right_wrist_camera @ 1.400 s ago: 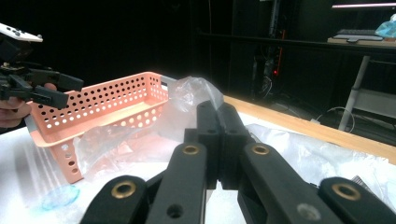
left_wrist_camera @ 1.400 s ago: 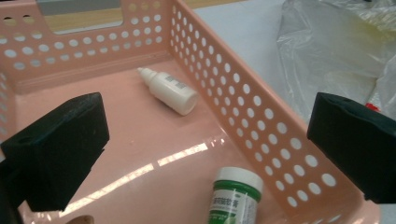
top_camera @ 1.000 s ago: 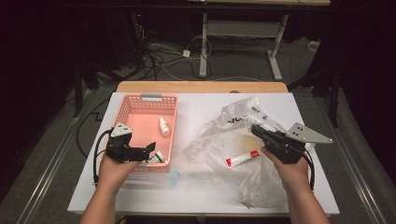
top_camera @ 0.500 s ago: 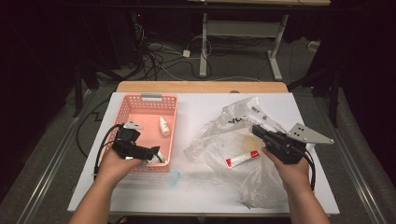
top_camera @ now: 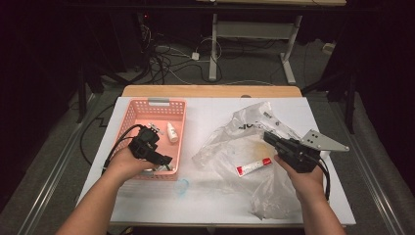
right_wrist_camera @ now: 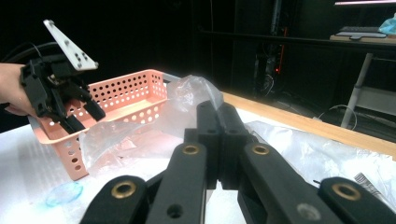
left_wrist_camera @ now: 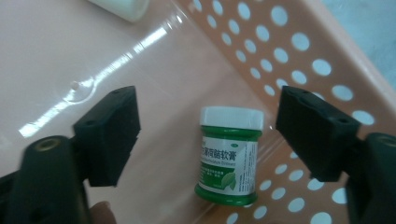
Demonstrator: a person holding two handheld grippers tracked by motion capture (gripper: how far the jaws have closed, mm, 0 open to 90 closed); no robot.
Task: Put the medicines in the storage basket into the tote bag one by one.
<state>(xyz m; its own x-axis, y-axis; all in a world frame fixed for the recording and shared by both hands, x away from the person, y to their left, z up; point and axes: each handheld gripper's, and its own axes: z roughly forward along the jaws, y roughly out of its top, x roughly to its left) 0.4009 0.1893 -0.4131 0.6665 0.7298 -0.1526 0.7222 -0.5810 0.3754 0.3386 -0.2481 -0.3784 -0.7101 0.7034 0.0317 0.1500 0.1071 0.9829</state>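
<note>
A small green jar with a white lid (left_wrist_camera: 229, 158) lies on the floor of the pink basket (top_camera: 147, 110), by its perforated wall. My left gripper (left_wrist_camera: 208, 102) reaches down into the basket's near right corner (top_camera: 164, 161). Its jaws have just been closing; the jar sits between them and neither pad touches it. My right gripper (top_camera: 270, 138) rests on the clear plastic bag (top_camera: 244, 132), its jaws pressed together (right_wrist_camera: 219, 121). A red and white tube (top_camera: 253, 167) lies in the bag beside it.
A white bottle (top_camera: 172, 132) lies farther back in the basket. A small clear bluish disc (top_camera: 182, 186) sits on the white tabletop (top_camera: 210, 205) in front of the basket. Beyond the table's wooden far edge (top_camera: 210, 91) are cables and a desk frame.
My left hand has moved right and dipped into the basket's near right corner, with its jaws drawn closer together. The right hand, bag and tube have stayed put.
</note>
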